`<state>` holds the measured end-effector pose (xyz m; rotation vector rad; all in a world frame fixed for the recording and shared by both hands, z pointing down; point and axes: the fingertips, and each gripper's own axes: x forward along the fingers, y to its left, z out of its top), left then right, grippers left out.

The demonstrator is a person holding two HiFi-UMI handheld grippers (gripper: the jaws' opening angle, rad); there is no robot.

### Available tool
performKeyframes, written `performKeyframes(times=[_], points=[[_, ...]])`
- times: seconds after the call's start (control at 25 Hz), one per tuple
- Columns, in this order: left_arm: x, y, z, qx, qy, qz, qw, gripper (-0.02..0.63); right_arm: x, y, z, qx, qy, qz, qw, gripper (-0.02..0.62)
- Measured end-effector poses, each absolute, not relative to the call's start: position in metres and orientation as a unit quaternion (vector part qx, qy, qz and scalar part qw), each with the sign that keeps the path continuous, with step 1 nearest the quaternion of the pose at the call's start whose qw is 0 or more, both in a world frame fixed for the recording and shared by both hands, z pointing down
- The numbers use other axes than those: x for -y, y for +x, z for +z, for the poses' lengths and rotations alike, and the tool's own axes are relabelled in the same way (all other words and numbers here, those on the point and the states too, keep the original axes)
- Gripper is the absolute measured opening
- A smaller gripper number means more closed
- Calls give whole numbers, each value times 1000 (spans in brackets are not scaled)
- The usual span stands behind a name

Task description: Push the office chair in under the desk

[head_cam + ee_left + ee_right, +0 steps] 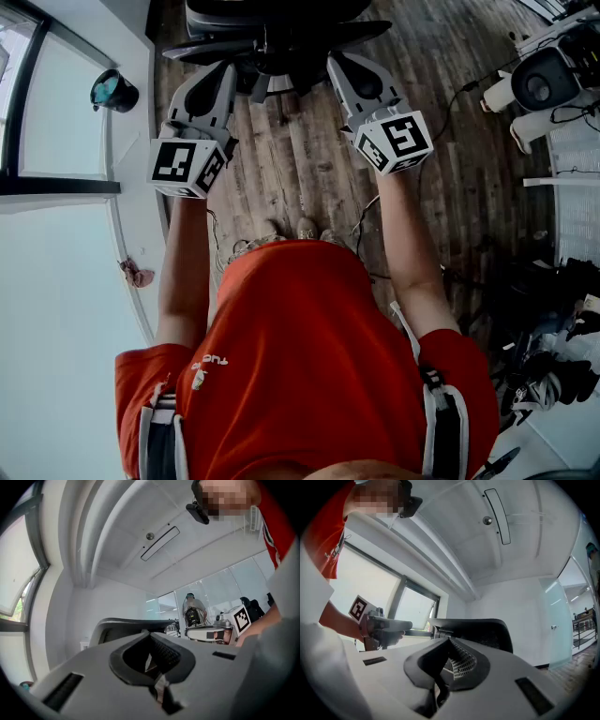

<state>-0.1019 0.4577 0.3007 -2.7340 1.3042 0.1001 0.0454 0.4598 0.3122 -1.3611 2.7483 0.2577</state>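
Note:
The black office chair (272,28) stands at the top of the head view, on the wooden floor. Both grippers point at it from the near side. My left gripper (228,73) is shut with nothing between its fingers, its tips close to the chair's left side. My right gripper (336,64) is also shut and empty, near the chair's right side. Whether either one touches the chair I cannot tell. The chair's mesh backrest (133,623) rises just beyond the shut left gripper (151,639). In the right gripper view the backrest (480,632) stands behind the shut right gripper (449,641).
A white surface (66,281) with a teal and black object (112,91) lies at the left, beside a dark window frame (23,94). White equipment (539,80), cables (459,103) and dark bags (553,356) crowd the right. A person (193,609) stands far off behind glass.

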Motion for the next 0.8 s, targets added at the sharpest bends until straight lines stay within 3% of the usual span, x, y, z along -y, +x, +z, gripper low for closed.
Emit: performKeyframes(times=[0.44, 0.8], points=[[-458, -95, 303, -440, -896, 20, 57, 9, -463, 60, 309, -901, -424, 93, 25, 25], [-444, -95, 309, -471, -875, -46, 102, 12, -450, 83, 318, -909, -389, 140, -48, 28]])
